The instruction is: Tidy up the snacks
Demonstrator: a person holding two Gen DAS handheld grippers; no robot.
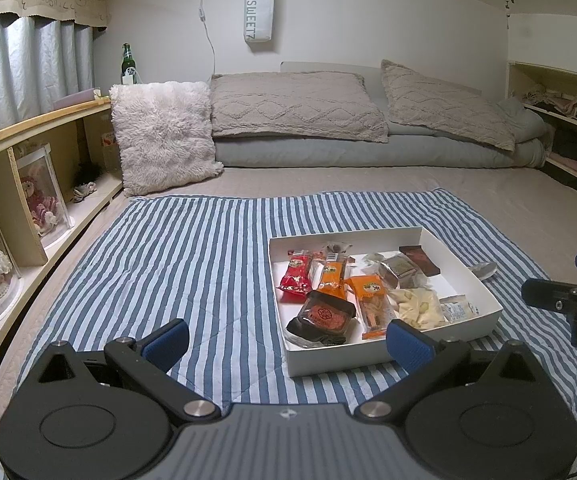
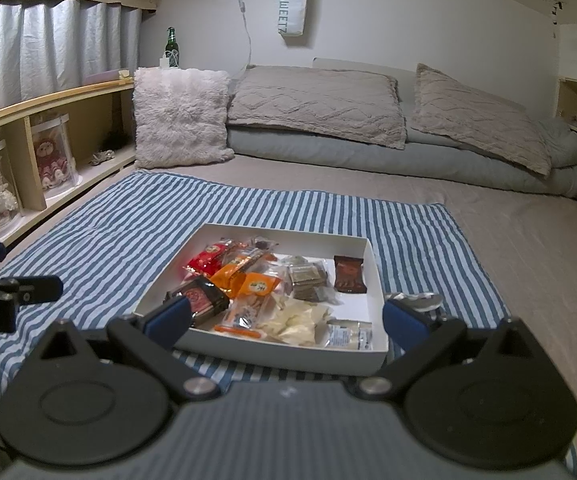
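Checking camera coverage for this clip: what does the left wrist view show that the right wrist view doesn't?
Only the left wrist view: the open clothes shelf at far right, and the right gripper seen from the side. Only the right wrist view: the left gripper from the side. Both show the white box of snacks on the striped blanket, both grippers open and empty.

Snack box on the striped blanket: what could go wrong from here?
1. Packets in the white box overlap; the orange packet lies over its neighbours, so the right tongs, open, may pinch two.
2. The box sits on a soft striped blanket and may slide or tip if nudged.
3. A silver wrapper lies outside the box's right wall, easily missed.
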